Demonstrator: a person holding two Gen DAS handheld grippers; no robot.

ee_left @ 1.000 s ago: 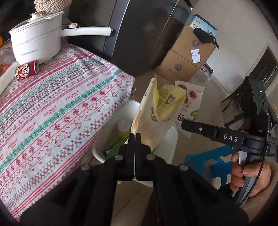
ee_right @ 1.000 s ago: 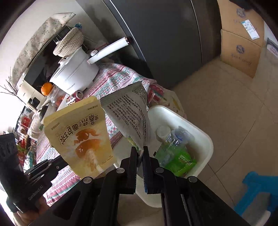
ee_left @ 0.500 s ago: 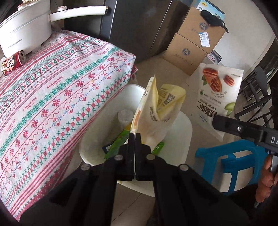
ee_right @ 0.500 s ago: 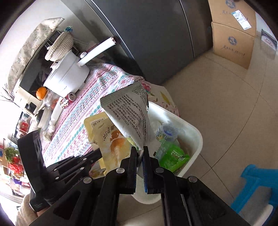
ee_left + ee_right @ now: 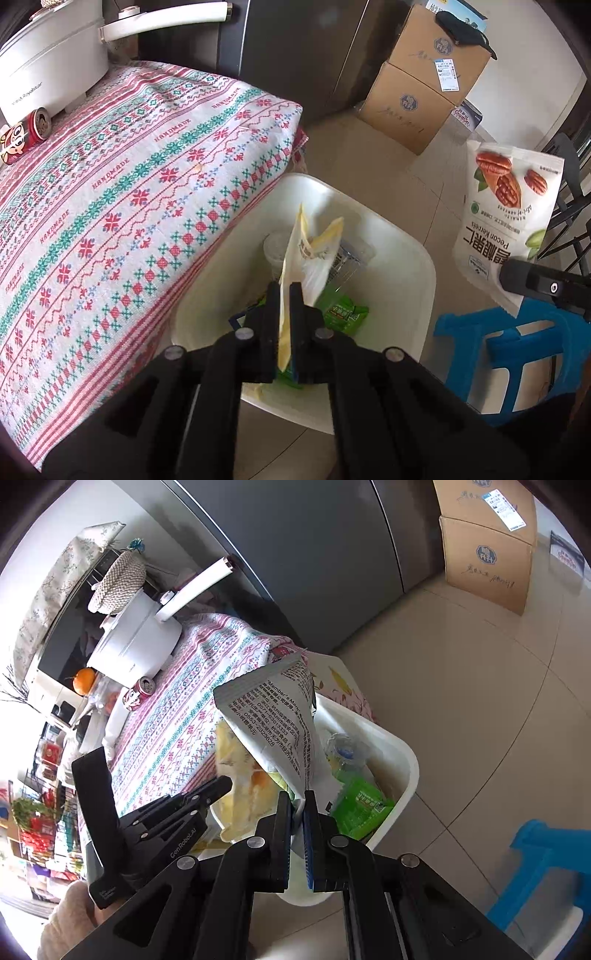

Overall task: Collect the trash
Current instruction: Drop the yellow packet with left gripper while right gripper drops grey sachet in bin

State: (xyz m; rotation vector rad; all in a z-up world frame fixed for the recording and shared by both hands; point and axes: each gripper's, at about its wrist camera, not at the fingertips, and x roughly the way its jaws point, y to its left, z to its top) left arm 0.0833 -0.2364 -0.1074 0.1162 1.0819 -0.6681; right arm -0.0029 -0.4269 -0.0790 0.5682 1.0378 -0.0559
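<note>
Both grippers have dropped toward the white bin beside the table. Over it, the left gripper has just been easing apart, the yellow snack bag between its pads without a visible grip. Pressed together, the right gripper pinches the pecan bag above the bin's rim.

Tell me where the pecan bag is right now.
The pecan bag hangs pinched in the right gripper, just right of the white bin, above the blue stool.

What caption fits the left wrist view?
Left gripper, jaws just opening, drops yellow snack bag into white bin.
</note>
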